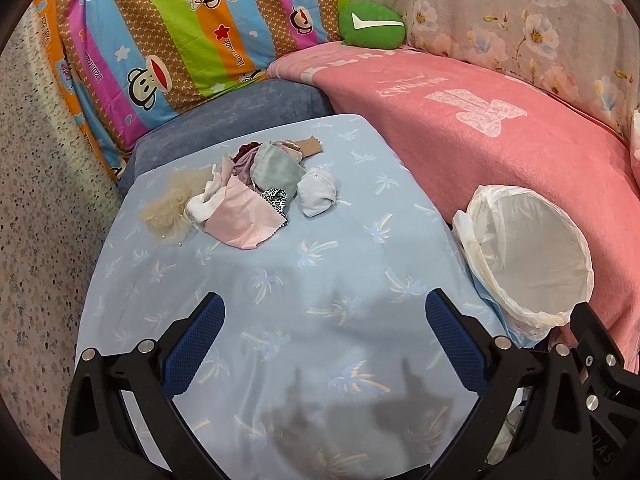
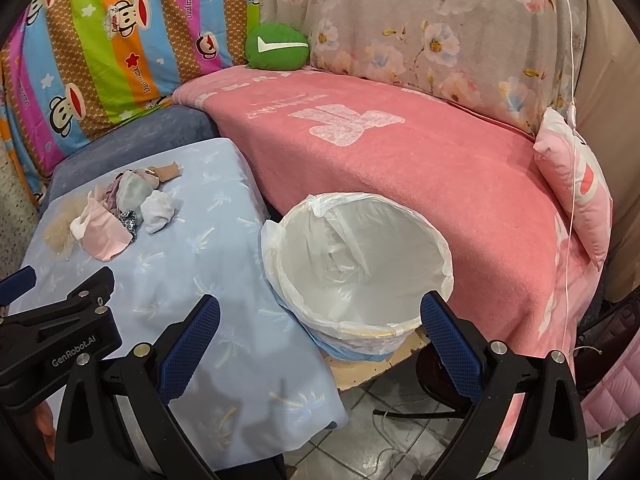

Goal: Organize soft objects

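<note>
A little heap of soft cloth things (image 1: 248,188) lay near the far end of the counter with the light blue palm-tree cover (image 1: 280,280). In the heap there was a folded pale pink cloth (image 1: 244,220), a grey-green cloth pouch (image 1: 276,170), a rolled white sock (image 1: 318,192), a small black-and-white spotted scrap (image 1: 276,199) and a fluffy cream net puff (image 1: 166,212). They all touched or lay on one another. Beside the counter, on its right, stood a round bin lined with a thin white plastic bag (image 2: 360,264), and it looked empty inside. The left tool (image 1: 324,340) hung over the near part of the counter with its two blue fingers spread wide, and it held nothing. The right tool (image 2: 320,344) was opened wide too, with nothing in it, and it pointed toward the bin. Both tools were well apart from the heap. These things looked very light and floppy, so they would bend and droop when lifted. They would not break. The white sock sat a bit off to the side of the heap, so it seemed the easiest one to take first; a pinch across its fat middle should hold it. The pink cloth was thin and smooth and might slip, so it would be better to pinch it at a folded edge. The net puff might catch on its neighbours and drag them along.
</note>
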